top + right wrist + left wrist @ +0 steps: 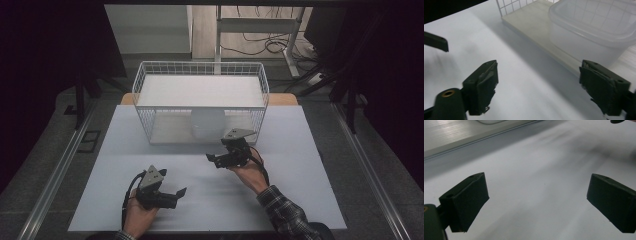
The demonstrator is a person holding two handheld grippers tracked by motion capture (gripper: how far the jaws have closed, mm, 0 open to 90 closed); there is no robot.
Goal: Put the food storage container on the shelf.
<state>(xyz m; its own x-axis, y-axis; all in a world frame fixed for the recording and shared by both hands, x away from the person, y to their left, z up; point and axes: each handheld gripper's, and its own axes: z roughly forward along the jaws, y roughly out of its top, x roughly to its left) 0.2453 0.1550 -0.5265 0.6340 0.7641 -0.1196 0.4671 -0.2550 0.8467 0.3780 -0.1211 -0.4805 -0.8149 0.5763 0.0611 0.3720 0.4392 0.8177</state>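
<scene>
A white wire basket [141,82] stands at the table's far side with its open face toward me and a white panel on top. Inside, on its pale board [531,25], sits a translucent plastic container [207,124] with a lid [594,32]. My right gripper [214,159] hovers just in front of the basket, open and empty, and the container is close ahead to the right in the right gripper view. My left gripper [179,193] is nearer the front edge, pointing right, open over the bare white table [539,170].
The white tabletop [300,190] spreads wide on both sides of the grippers. Metal rails [55,175] run along the table's left and right. Behind the basket are a desk frame and cables [260,42] on the floor.
</scene>
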